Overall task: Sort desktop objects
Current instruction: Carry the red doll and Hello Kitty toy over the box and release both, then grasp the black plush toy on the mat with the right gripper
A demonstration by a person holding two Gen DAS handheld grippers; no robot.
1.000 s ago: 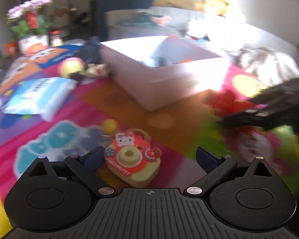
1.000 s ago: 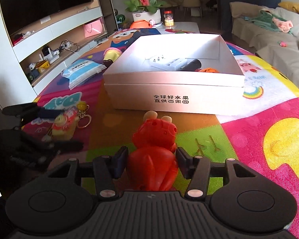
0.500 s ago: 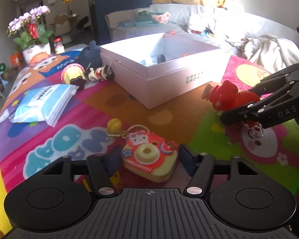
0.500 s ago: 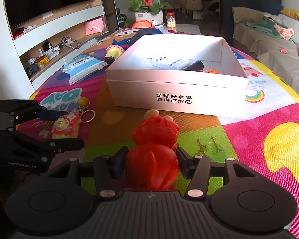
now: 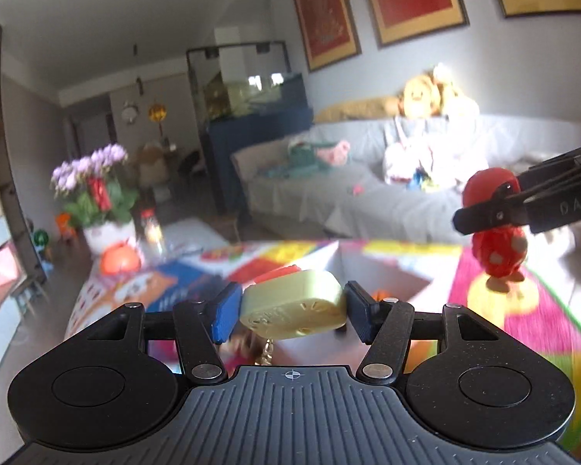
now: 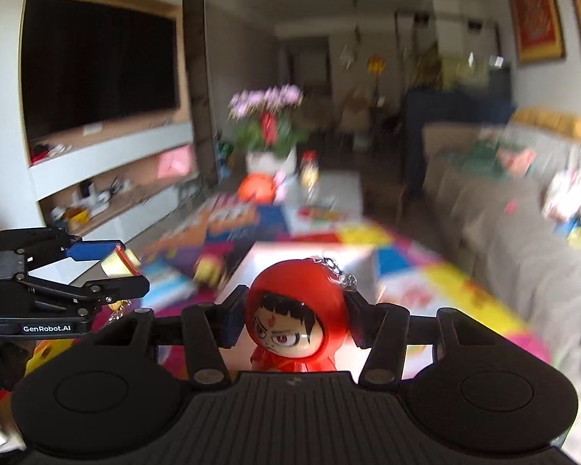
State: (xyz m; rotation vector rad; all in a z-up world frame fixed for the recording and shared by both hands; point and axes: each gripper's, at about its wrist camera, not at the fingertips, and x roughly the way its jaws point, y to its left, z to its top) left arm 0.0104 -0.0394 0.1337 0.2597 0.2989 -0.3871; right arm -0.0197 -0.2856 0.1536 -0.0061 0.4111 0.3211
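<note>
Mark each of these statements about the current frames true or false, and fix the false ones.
1. The left tongs grip a yellow toy camera. True.
2. The right tongs are empty. False: they are shut on a red figurine.
3. The figurine's face is turned toward the right wrist camera. True.
4. The toy camera lies on the mat. False: it is held up off the mat, between the pads.
5. A pot of purple flowers stands beyond the mat. True.
6. The figurine rests inside the white box. False: in the left wrist view it hangs in the tongs, above the mat and right of the box.
</note>
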